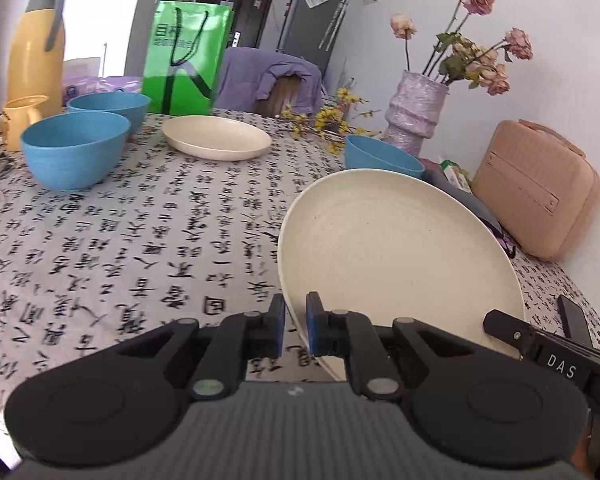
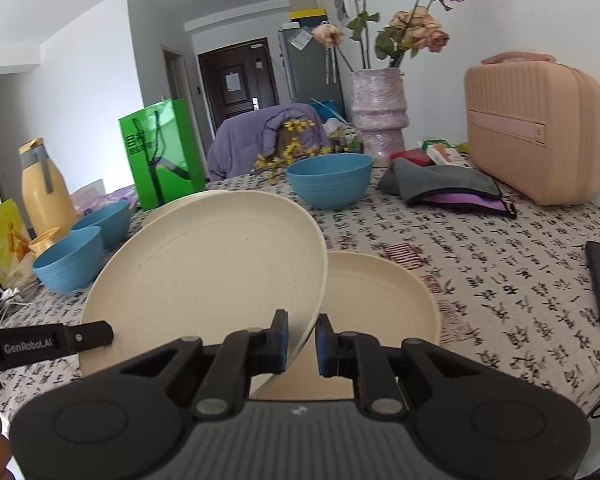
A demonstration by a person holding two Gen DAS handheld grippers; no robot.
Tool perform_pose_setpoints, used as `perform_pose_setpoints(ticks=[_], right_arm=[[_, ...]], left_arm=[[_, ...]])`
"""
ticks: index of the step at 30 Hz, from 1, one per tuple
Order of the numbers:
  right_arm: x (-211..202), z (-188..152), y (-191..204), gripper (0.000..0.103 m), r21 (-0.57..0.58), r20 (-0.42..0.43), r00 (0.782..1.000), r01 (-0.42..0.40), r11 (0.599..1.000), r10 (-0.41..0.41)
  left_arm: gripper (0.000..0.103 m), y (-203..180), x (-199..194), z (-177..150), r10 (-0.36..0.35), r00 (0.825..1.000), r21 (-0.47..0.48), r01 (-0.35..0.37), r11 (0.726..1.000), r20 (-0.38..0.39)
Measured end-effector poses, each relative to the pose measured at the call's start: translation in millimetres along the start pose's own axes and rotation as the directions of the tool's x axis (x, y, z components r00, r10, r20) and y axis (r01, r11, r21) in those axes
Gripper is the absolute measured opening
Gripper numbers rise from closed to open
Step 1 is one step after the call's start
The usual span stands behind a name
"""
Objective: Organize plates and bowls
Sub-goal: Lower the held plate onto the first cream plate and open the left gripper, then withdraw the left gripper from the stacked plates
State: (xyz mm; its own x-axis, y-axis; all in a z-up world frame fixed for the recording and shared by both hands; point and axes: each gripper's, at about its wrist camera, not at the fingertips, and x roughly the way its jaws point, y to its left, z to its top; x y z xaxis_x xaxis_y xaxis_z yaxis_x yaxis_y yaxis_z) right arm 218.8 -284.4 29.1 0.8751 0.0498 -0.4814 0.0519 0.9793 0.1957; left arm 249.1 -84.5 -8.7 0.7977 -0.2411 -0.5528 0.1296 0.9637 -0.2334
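Both grippers hold one cream plate (image 1: 396,252) tilted above the table. My left gripper (image 1: 296,326) is shut on its left rim. My right gripper (image 2: 302,344) is shut on the opposite rim of the same plate (image 2: 212,268). Each gripper's finger shows at the edge of the other's view. A second cream plate (image 2: 384,300) lies flat on the tablecloth under the held one. A third cream plate (image 1: 216,136) sits farther back. Two blue bowls (image 1: 74,152) (image 1: 110,106) stand at the back left, and another blue bowl (image 2: 330,178) by the vase.
A pink case (image 2: 534,128), a vase of dried roses (image 2: 378,112) and a grey pouch (image 2: 448,184) stand at the right. A green bag (image 1: 186,60), yellow thermos (image 1: 38,48) and yellow cup (image 1: 22,120) are at the back left. A dark phone (image 1: 576,320) lies near the right edge.
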Motion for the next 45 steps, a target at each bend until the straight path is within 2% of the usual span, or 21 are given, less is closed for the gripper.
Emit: perform_pose_setpoints(ticks=[4,8,15,17,18,22,26,30,33,36,37,38,40,45], right_arm=[[6,4,-34,0.014,0.030,-0.015,0.998,0.057,0.998,-0.056],[10,3,-53,0.014,0.040,-0.035,0.996,0.080,0.996,-0.079],[17,0,-64,0.018,0.021,-0.069,0.993,0.098,0.995,-0.096],[18,-1,-61,0.020,-0.006,-0.057,0.992,0.111,0.994,-0.111],[17,-2,-59,0.020,-0.024,-0.044,0.993,0.107,0.994,-0.108],[17,-1,-53,0.021,-0.061,-0.030,0.993,0.116,0.991,-0.118],[16,-1,-50,0.024,-0.075,-0.031,0.992,0.119,0.990,-0.122],[4,2,-45,0.039,-0.110,0.018,0.991,0.135,0.985,-0.134],[-10,1,-41,0.042,-0.130,0.067,0.993,0.101,0.986,-0.093],[-24,-2,-33,0.056,-0.145,0.098,0.995,0.032,0.989,-0.018],[-28,-4,-28,0.057,-0.155,0.103,0.995,0.010,0.988,0.006],[-31,-6,-22,0.057,-0.165,0.107,0.994,-0.007,0.986,0.025],[-39,-12,-8,0.065,-0.188,0.119,0.991,-0.040,0.981,0.063],[-59,-32,25,0.078,-0.263,0.144,0.978,-0.108,0.959,0.150]], left_arm=[[0.011,-27,20,-2,-0.024,0.999,0.034,0.025,0.999,-0.028],[0.011,-41,32,-5,-0.030,0.998,0.056,0.033,0.998,-0.051],[0.015,-49,35,-8,-0.014,0.999,0.117,0.019,0.993,-0.043],[0.016,-51,34,-8,0.024,0.999,0.148,-0.020,0.989,-0.025],[0.018,-52,33,-8,0.038,0.999,0.171,-0.035,0.985,-0.016],[0.033,-48,24,-4,0.011,1.000,0.193,-0.011,0.981,0.003],[0.035,-40,14,-3,0.018,1.000,0.181,-0.020,0.983,0.012],[0.044,-29,-1,-5,0.021,0.999,0.169,-0.026,0.985,0.031],[0.057,-20,-17,-9,0.042,0.997,0.177,-0.054,0.983,0.070],[0.070,-9,-36,-14,0.062,0.993,0.173,-0.080,0.982,0.105],[0.075,-4,-43,-16,0.068,0.991,0.168,-0.086,0.982,0.114],[0.077,1,-49,-18,0.074,0.990,0.163,-0.093,0.982,0.124],[0.081,12,-63,-23,0.087,0.986,0.156,-0.109,0.982,0.142],[0.087,43,-97,-41,0.133,0.975,0.129,-0.158,0.979,0.179]])
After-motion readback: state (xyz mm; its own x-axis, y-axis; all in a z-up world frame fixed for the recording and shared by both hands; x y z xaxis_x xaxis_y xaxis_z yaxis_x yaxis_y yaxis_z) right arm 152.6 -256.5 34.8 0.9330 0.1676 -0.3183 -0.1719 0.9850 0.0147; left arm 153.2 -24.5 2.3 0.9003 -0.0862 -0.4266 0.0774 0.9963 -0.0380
